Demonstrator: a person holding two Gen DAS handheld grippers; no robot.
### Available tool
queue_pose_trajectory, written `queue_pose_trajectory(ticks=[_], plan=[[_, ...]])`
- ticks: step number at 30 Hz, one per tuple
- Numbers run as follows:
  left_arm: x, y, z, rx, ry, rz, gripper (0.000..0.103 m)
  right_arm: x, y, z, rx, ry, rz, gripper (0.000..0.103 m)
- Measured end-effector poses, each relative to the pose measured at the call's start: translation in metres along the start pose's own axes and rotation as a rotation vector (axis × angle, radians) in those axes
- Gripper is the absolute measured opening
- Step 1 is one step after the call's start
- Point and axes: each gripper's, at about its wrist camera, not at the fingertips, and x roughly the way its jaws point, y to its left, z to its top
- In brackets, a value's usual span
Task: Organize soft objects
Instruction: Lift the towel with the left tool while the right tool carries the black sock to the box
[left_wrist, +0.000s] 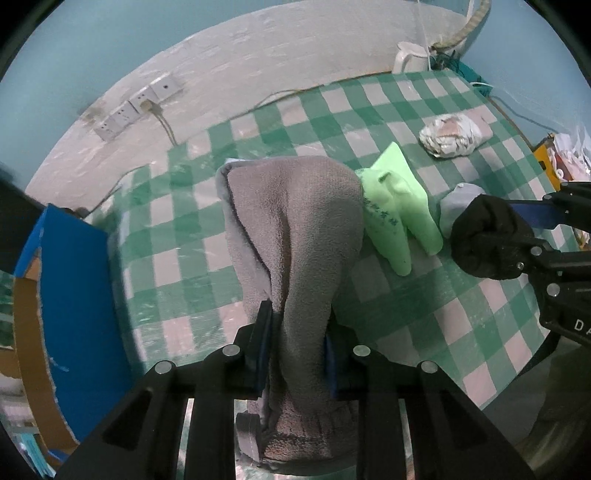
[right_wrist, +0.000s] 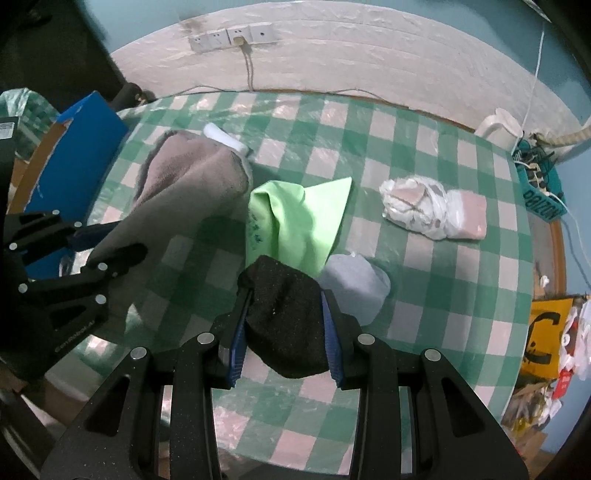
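Observation:
A grey fleece towel (left_wrist: 291, 221) hangs bunched between the pads of my left gripper (left_wrist: 299, 325), which is shut on it; its far end still rests on the checked tablecloth (left_wrist: 184, 240). From the right wrist the same towel (right_wrist: 184, 177) stretches from the table to the left gripper (right_wrist: 110, 243). My right gripper (right_wrist: 284, 310) is shut on a black knitted cloth (right_wrist: 284, 321), lifted off the table. A light green cloth (right_wrist: 291, 221) and a pale grey-blue cloth (right_wrist: 354, 284) lie just beyond it. The left wrist view has the black cloth (left_wrist: 487, 236) at the right.
A blue cardboard box (left_wrist: 74, 280) stands at the table's left edge. A white plastic-wrapped bundle (right_wrist: 432, 206) lies at the right, with a white kettle (right_wrist: 498, 127) and a teal basket (right_wrist: 539, 184) in the far right corner. A white item (right_wrist: 225, 138) pokes out behind the towel.

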Motion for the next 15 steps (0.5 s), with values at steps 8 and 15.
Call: queue_pose_trajectory(ticks=[8,15], plan=[[-0.019,0.017,-0.005,-0.007,-0.05,0.032,0.024,-0.012,0.014,0.005,-0.02,-0.028,0.007,0.035],[-0.033,0.028,-0.013,-0.01,-0.078,0.054,0.024,-0.021,0.029,0.012,-0.045,-0.05,0.012,0.035]])
